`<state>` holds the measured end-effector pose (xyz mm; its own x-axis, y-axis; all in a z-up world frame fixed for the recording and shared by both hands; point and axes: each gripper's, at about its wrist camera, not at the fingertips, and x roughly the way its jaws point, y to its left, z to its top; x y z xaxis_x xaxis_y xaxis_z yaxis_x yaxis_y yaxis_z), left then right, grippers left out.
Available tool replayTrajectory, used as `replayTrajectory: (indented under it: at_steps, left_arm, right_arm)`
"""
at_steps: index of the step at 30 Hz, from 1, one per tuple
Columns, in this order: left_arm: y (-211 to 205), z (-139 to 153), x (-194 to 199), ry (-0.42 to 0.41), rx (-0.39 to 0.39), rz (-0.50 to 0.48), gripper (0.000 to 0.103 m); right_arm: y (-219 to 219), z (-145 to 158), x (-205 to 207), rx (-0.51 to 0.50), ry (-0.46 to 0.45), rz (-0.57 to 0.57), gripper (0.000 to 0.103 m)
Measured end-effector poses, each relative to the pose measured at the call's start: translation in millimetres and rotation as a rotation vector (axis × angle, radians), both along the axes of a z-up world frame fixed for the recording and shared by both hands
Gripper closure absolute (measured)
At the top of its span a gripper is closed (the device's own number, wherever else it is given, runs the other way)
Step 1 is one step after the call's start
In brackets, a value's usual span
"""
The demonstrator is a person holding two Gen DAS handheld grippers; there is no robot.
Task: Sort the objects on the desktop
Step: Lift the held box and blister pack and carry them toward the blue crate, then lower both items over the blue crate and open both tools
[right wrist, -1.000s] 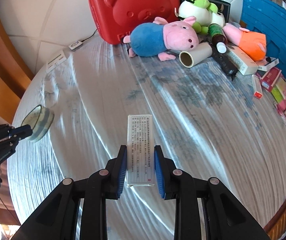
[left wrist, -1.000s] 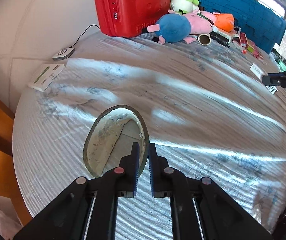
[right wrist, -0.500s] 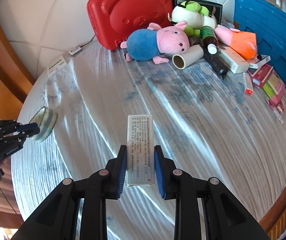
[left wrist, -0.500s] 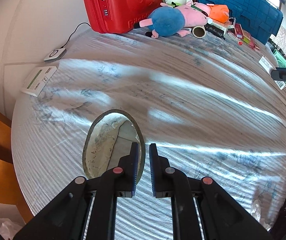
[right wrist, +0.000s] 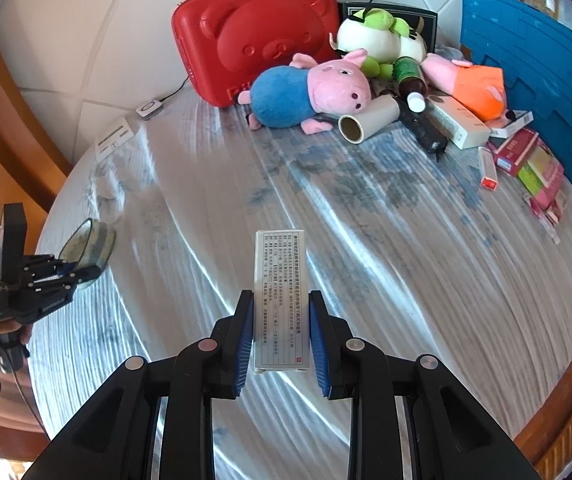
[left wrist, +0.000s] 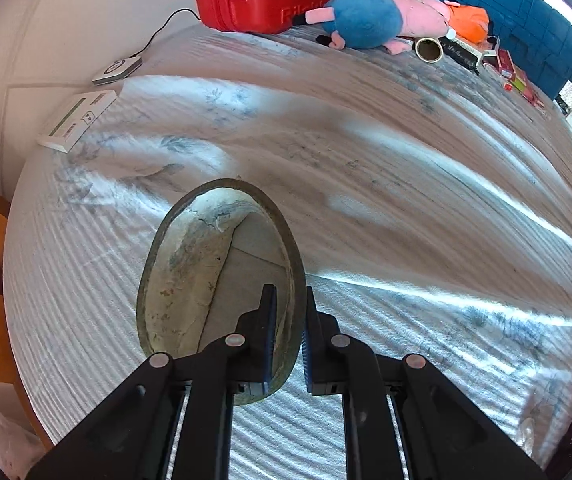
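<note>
While both hands are loaded, the sorting sits mid-carry: each gripper holds one item over the bare near half of the table [right wrist: 366,240], and neither has been set down yet.

The left gripper [left wrist: 288,336] is clamped on the rim of a small round dish [left wrist: 206,280], one finger inside the rim and one outside. From the right wrist's view the dish [right wrist: 90,242] hangs tilted at the table's left edge, just above the cloth or barely off it; I cannot tell whether it touches.

The right gripper [right wrist: 280,340] is closed on a white printed box [right wrist: 280,292], gripped by its long sides near the near end, the far end sticking out over the middle of the table.

At the far side the other things are heaped: a red case [right wrist: 254,32], a blue-and-pink pig toy [right wrist: 306,88], a cardboard tube [right wrist: 366,122], a brown bottle [right wrist: 410,76], and, far right against a blue crate [right wrist: 534,80], a cluster of small boxes [right wrist: 526,160]. A flat white box [left wrist: 78,118] lies at the far left edge.

My guess is the white box belongs with the small boxes, so the right hand needs a long reach to the far right and a low release clear of the stack. The dish, held only by its thin rim, wants to be levelled before that grip lets go, or it may roll.
</note>
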<state>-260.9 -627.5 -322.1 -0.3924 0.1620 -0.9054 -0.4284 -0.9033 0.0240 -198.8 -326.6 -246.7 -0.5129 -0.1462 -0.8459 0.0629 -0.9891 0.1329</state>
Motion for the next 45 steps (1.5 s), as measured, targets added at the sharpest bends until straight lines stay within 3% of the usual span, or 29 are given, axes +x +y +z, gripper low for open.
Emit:
replayTrajectory:
  at_steps: [3, 6, 11, 16, 22, 32, 45]
  left_arm:
    - [0, 6, 6, 0.043, -0.024, 0.013, 0.097]
    - [-5, 25, 18, 0.090, 0.024, 0.034, 0.097]
    - [-1, 81, 43, 0.212, 0.090, 0.065, 0.097]
    - [44, 144, 70, 0.336, 0.126, 0.027, 0.097]
    - [153, 198, 88, 0.464, 0.181, -0.058, 0.097]
    - [395, 251, 75, 0.575, 0.306, -0.204, 0.097]
    - [634, 319, 12, 0.599, 0.425, -0.517, 0.097]
  right_arm:
    - [3, 3, 3, 0.004, 0.011, -0.001, 0.077]
    - [5, 8, 7, 0.011, 0.034, 0.000, 0.077]
    - [10, 17, 12, -0.009, 0.068, 0.021, 0.077]
    - [19, 33, 14, -0.048, 0.109, 0.069, 0.077]
    - [73, 79, 28, -0.082, 0.239, 0.102, 0.077]
    - [265, 172, 52, -0.017, 0.461, 0.101, 0.077]
    - [451, 246, 40, 0.022, 0.666, -0.183, 0.077]
